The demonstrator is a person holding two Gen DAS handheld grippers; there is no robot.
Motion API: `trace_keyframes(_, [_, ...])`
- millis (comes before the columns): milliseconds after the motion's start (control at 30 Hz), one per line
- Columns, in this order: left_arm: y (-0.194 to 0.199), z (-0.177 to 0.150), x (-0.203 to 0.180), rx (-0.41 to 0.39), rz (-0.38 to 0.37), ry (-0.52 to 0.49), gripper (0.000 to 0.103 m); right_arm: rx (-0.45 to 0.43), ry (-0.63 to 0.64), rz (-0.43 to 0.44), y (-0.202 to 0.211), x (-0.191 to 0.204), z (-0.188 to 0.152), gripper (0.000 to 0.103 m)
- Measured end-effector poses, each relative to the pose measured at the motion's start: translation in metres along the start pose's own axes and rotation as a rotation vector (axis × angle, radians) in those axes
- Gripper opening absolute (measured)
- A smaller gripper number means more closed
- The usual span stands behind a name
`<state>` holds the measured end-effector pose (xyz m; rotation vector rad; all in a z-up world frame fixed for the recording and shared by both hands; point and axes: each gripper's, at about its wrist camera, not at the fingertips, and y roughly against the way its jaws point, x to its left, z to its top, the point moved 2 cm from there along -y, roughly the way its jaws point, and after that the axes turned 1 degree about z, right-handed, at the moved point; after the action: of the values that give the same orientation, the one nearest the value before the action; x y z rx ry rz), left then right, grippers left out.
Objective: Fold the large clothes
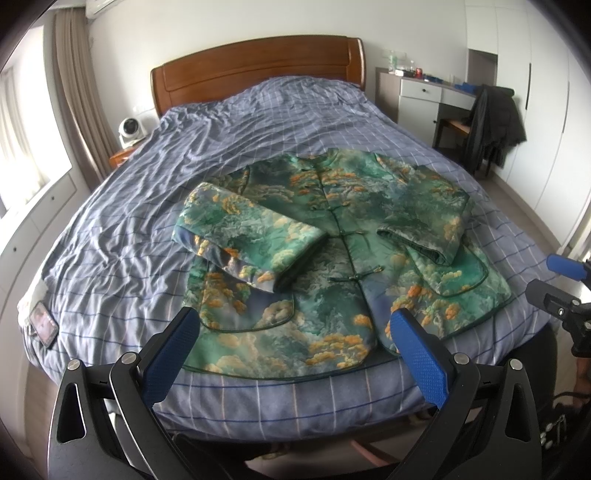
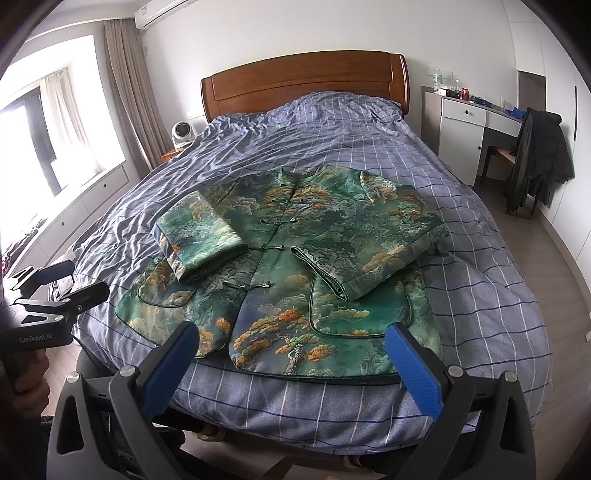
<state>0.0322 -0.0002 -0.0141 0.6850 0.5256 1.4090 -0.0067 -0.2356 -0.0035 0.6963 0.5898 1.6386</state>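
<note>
One text can be read with certainty: "GenRobot.AI", in small pale letters on the black body of the left gripper [image 2: 61, 286], seen from the right wrist view at the left edge, just above the hand [image 2: 22, 387] that holds it; the red can [image 2: 465, 93] on the white desk [image 2: 476, 110] beside the bed carries some marking, but it is too small to read; the phone [image 1: 43, 323] lying on the blue checked bedcover [image 1: 258, 122] shows a lit picture on its screen, with no legible words; the air conditioner [image 2: 159, 11] on the wall bears no readable label.
</note>
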Motion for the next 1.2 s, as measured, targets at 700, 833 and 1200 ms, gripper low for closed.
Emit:
trace_keyframes(700, [-0.019,0.003,0.039,0.026,0.040,0.099,0.103,-0.029,0.035,-0.005,0.003,0.001,0.006,0.102])
trace_keyframes(833, [-0.019,0.001,0.039,-0.014,0.057,0.091,0.103,-0.065,0.047,-0.021,0.006,-0.005,0.012,0.102])
trace_keyframes(1200, [-0.038,-0.010,0.034,0.073,-0.017,0.051,0.102,-0.110,0.095,-0.133,0.000,-0.038,0.025,0.102])
